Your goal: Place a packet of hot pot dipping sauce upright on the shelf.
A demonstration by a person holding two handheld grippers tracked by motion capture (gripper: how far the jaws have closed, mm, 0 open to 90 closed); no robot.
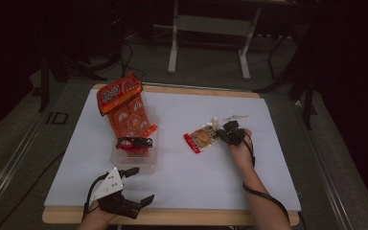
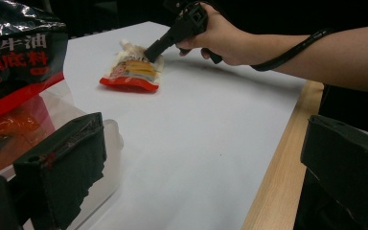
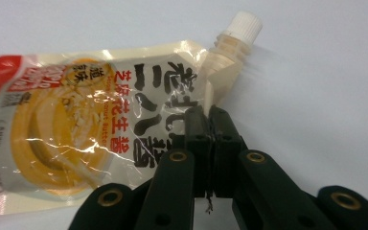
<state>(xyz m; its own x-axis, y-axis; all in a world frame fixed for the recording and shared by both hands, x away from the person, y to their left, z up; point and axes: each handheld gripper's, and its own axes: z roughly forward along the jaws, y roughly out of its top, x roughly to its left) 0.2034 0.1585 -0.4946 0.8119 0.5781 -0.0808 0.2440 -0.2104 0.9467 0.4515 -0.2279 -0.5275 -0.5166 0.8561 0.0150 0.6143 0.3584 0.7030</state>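
While the right gripper (image 1: 224, 132) rests near the middle of the desk (image 1: 211, 177), toward its right edge, its two black jaws are pressed together with no gap between them, and they pinch the edge of a spouted sauce pouch (image 1: 202, 137) just below the spout. In the right gripper view the pouch (image 3: 91, 129) lies flat on the white surface, its white cap (image 3: 243, 24) pointing away, its clear front printed with dark characters and a yellow bowl picture, one end red. The left gripper view shows the same pouch (image 2: 133, 72) farther off, with the right gripper's (image 2: 155, 48) jaws coming down on its top end and the right hand (image 2: 223, 36) wrapped round the handle. The left gripper (image 1: 136, 184) hovers at the near left corner of the desk, its jaws spread wide and holding nothing, the grey three-cornered plate on top. Just beyond it, along the left edge, stands a clear plastic bin (image 1: 143, 160). A small dark and red packet (image 1: 134, 143) lies in the bin, and a large orange snack bag (image 1: 124, 105) leans out of its far end. The desk's wooden rim (image 1: 172, 216) shows along the near edge, below the white sheet.
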